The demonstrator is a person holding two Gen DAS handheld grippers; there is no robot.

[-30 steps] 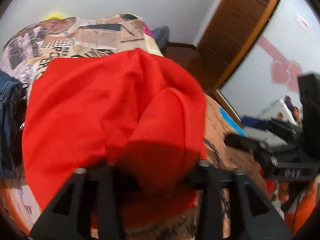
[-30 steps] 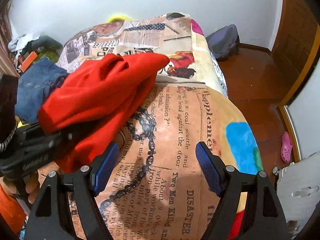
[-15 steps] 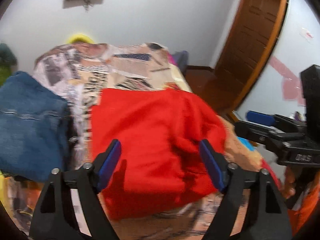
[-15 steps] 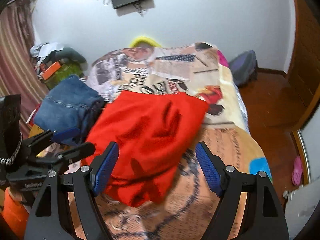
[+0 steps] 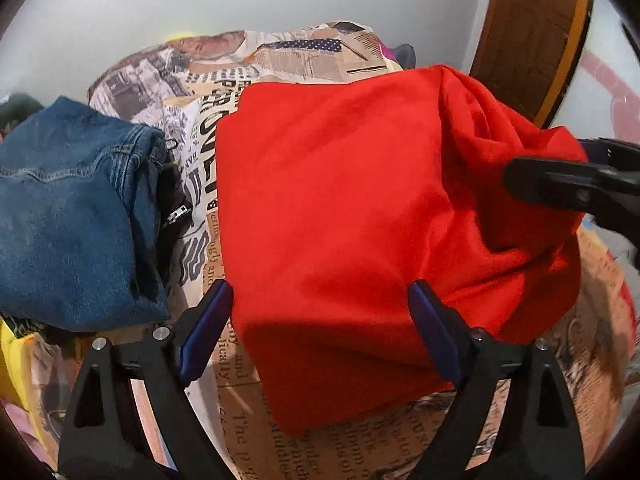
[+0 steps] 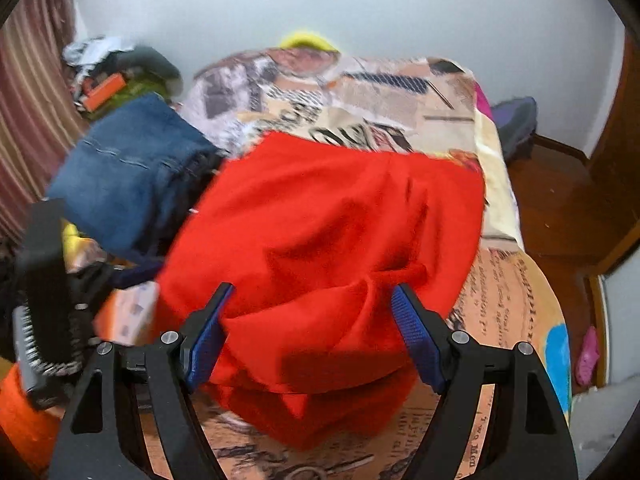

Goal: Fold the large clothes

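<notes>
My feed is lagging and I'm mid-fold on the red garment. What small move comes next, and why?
Probably lower the right tool onto the rumpled near-right edge of the red garment and pinch it to pull it flat. Both tools are open and hold nothing, the left tool included. The garment's left side lies smooth on the bed cover, but its right side is bunched in ridges.

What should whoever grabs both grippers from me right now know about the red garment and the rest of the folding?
Left gripper: open, holding nothing.
Right gripper: open, holding nothing.
Red garment: lies in a rough folded bundle on the newspaper-print bedspread, right side bunched and creased.
Folded jeans: beside it, to the left.
Done: red garment folded over, loosely.
Left: probably flatten the bunched right side and square up the fold.
</notes>
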